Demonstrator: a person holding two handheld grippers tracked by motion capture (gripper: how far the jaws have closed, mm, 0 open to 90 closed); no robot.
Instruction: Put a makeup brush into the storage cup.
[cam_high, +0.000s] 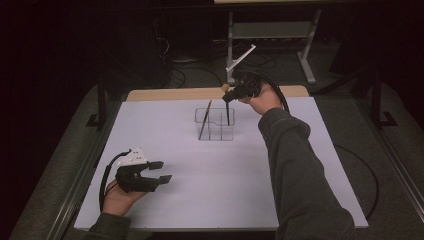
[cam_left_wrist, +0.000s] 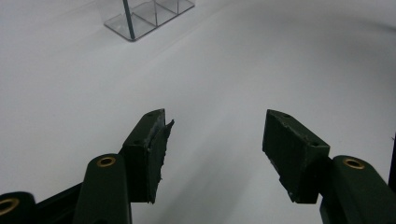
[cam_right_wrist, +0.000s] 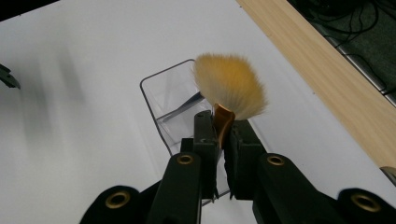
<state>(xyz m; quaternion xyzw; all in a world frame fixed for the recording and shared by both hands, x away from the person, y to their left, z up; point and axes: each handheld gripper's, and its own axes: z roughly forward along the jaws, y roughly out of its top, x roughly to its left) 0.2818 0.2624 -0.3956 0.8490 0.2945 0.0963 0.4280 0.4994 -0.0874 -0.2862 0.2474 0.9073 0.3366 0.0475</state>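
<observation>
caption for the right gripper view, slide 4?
Right hand-held gripper clamps a fluffy makeup brush above a clear organizer.

We are in a lab-like workroom: a white board (cam_high: 215, 190) covers a wooden table (cam_high: 165, 93), cables (cam_high: 185, 75) trail over the dark carpeted floor, and a metal stand (cam_high: 272, 35) sits behind.

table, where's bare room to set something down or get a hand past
The white table is bare between the left claw and the person's right sleeve, and along the left edge beside the clear holder. It is crowded at the holder: a stick leans in it and the right claw hangs over it, shut on a brush.
</observation>
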